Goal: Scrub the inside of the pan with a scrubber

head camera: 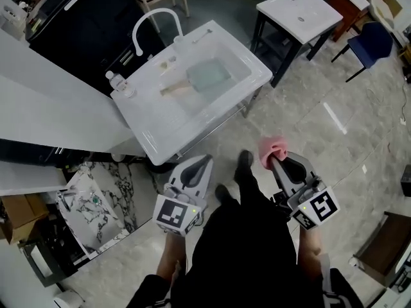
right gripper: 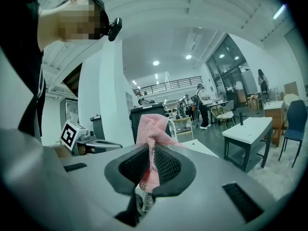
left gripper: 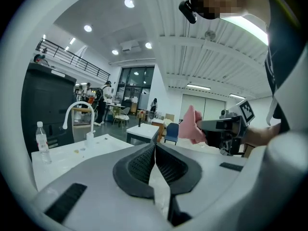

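The pan (head camera: 209, 76), pale green and square with a wooden handle, lies in the basin of the white sink (head camera: 160, 140), well ahead of both grippers. My right gripper (head camera: 275, 159) (right gripper: 151, 150) is shut on a pink mesh scrubber (head camera: 273, 148) (right gripper: 153, 124), which sticks out past its tips. The left gripper (head camera: 207, 159) (left gripper: 155, 146) is shut with nothing between its pads. Both are held level over the floor in front of the sink, apart from it. The left gripper view also catches the scrubber (left gripper: 192, 125) off to the right.
A curved white faucet (head camera: 151, 21) and a clear bottle (head camera: 115, 81) stand at the sink's back. A second white basin table (head camera: 302, 11) and a blue chair (head camera: 369, 43) are beyond. The person's shoes (head camera: 244, 162) are on the marble floor. A marbled box (head camera: 96, 204) sits at the left.
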